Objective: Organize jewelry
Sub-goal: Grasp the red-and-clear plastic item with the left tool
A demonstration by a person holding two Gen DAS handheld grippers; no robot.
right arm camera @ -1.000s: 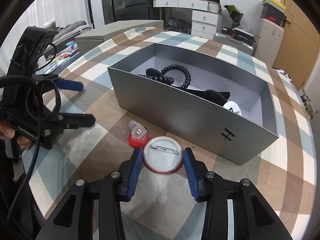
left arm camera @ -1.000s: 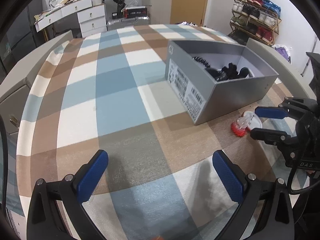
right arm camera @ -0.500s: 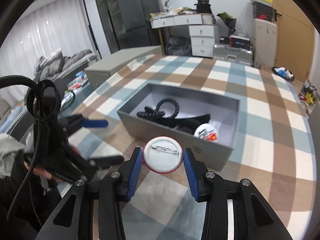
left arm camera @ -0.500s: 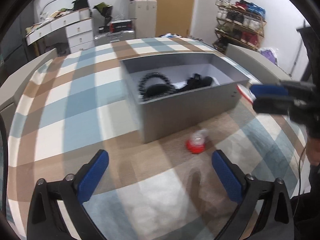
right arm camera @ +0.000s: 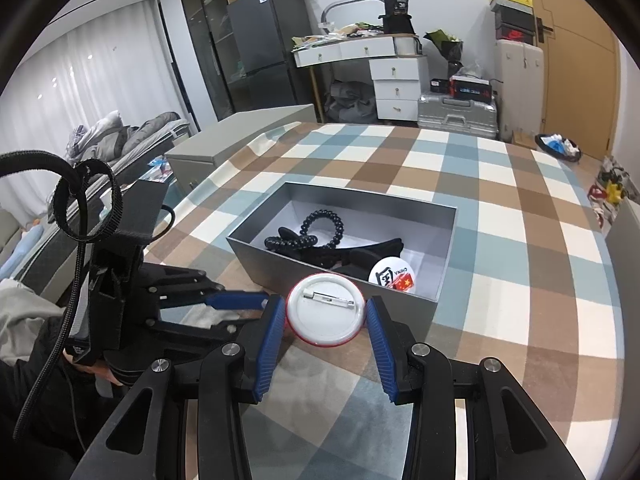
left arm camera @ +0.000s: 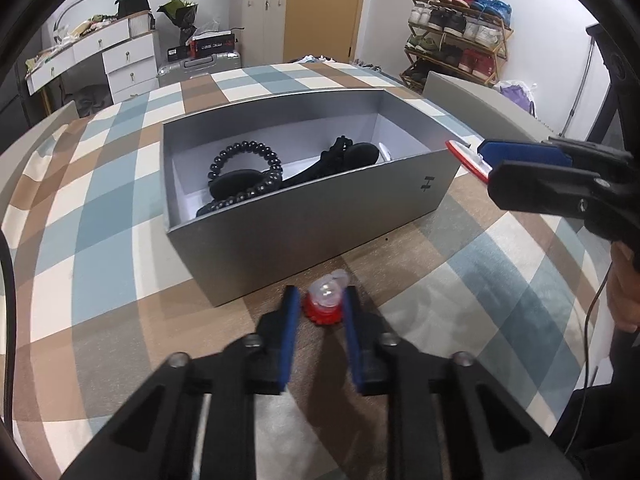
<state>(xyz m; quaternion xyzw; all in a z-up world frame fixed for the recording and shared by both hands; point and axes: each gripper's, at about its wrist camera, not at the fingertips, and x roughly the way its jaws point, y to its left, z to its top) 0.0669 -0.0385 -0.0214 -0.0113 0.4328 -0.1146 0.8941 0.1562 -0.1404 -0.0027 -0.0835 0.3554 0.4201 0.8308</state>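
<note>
A small red trinket with a clear top (left arm camera: 326, 294) lies on the checked cloth just in front of the grey box (left arm camera: 320, 224). My left gripper (left arm camera: 319, 300) is closing, its blue pads tight against the trinket's sides. My right gripper (right arm camera: 326, 312) is shut on a round pin badge (right arm camera: 326, 320), white back up, red rim. It holds the badge above the cloth at the box's near right corner, where the badge (left arm camera: 466, 158) shows edge-on. Inside the box lie a black bead bracelet (left arm camera: 240, 156), black hair clips (left arm camera: 352, 156) and a second badge (right arm camera: 394, 276).
The checked tablecloth (left arm camera: 100, 220) spreads wide to the left of and behind the box. Grey upholstered pieces (left arm camera: 480, 100) (right arm camera: 240, 140) border the table. A person's hand (left arm camera: 624, 280) holds the right gripper's handle at the right edge.
My left gripper swung toward the box, came up to the red trinket and closed from wide open around it. The right gripper lifted the badge off the cloth and now holds it still.
</note>
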